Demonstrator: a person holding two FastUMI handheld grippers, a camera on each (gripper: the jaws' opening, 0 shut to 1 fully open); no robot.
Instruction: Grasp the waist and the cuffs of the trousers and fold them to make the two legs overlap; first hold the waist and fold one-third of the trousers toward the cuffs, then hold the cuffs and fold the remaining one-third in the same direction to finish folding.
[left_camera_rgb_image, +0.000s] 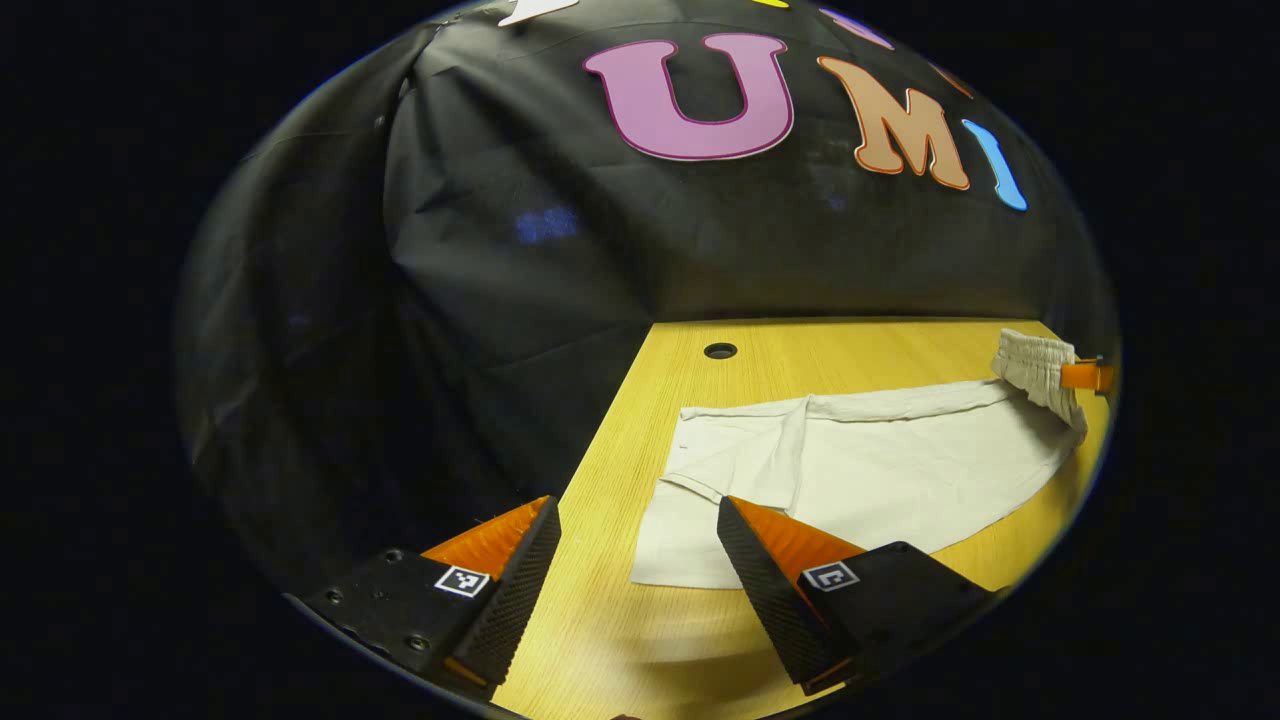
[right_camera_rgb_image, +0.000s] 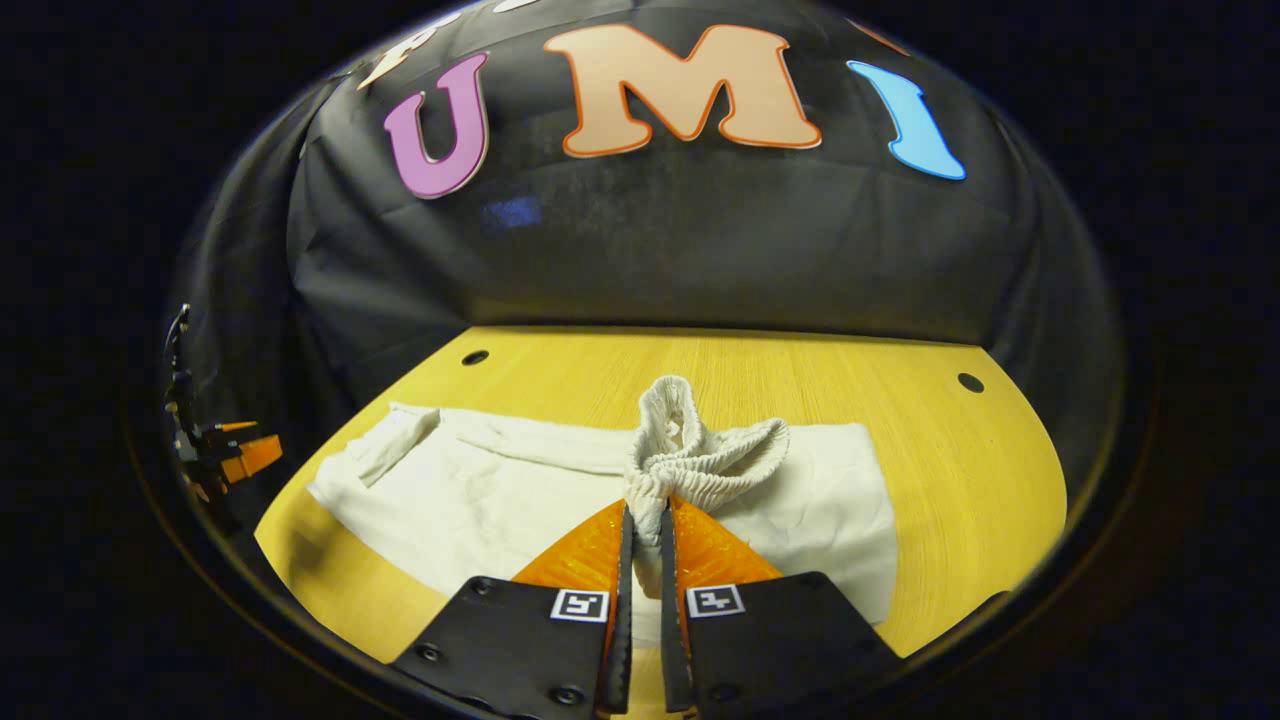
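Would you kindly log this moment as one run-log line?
right gripper: shut on waist, lifted | left gripper: open above cuffs | trousers: flat on table

One pair of trousers (right_camera_rgb_image: 480, 490), white, on one counter (right_camera_rgb_image: 960, 470). One elastic waist (right_camera_rgb_image: 700, 450), bunched. Two cuffs (left_camera_rgb_image: 720, 450) at the far end. Two grippers: left gripper (left_camera_rgb_image: 640, 530), right gripper (right_camera_rgb_image: 645, 525). Two holes (right_camera_rgb_image: 475, 357) visible in the counter top. One square marker on each finger, four total.
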